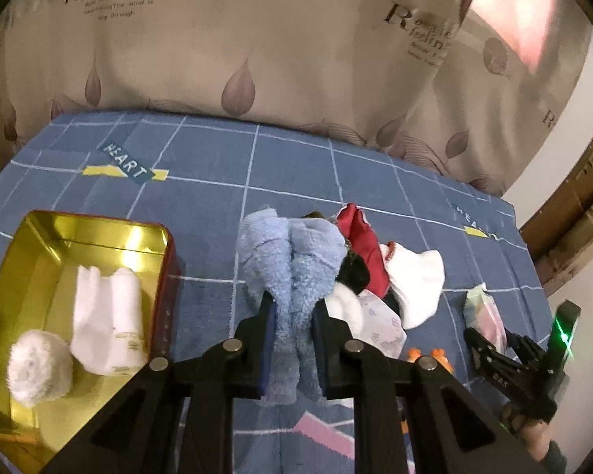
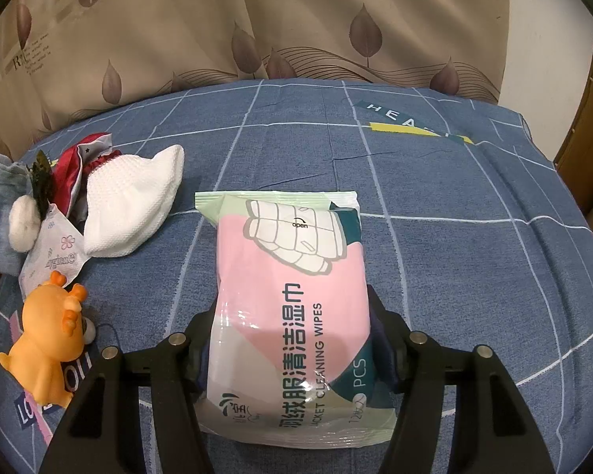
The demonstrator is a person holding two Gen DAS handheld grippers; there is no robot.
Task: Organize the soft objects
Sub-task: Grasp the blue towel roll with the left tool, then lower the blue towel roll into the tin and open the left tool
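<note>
My left gripper [image 1: 292, 308] is shut on a fluffy light-blue cloth [image 1: 288, 252], which sticks up between its fingers just right of a gold tin [image 1: 39, 237]. Inside the tin lie a white sock [image 1: 106, 316] and a rolled white cloth ball [image 1: 39, 367]. My right gripper [image 2: 290, 312] is shut on a pink and green pack of cleaning wipes [image 2: 292, 296], which rests flat on the bed. Left of the pack is a pile with a white sock [image 2: 130, 213], a red cloth [image 2: 75, 166] and a white pom-pom [image 2: 23, 221].
A blue checked bedsheet [image 2: 454, 256] covers the surface. An orange toy figure [image 2: 47, 351] and a printed sachet [image 2: 51, 260] lie near the pile. A beige leaf-print curtain [image 1: 257, 39] hangs behind the bed. The bed's right edge drops off by a wooden door frame [image 2: 585, 118].
</note>
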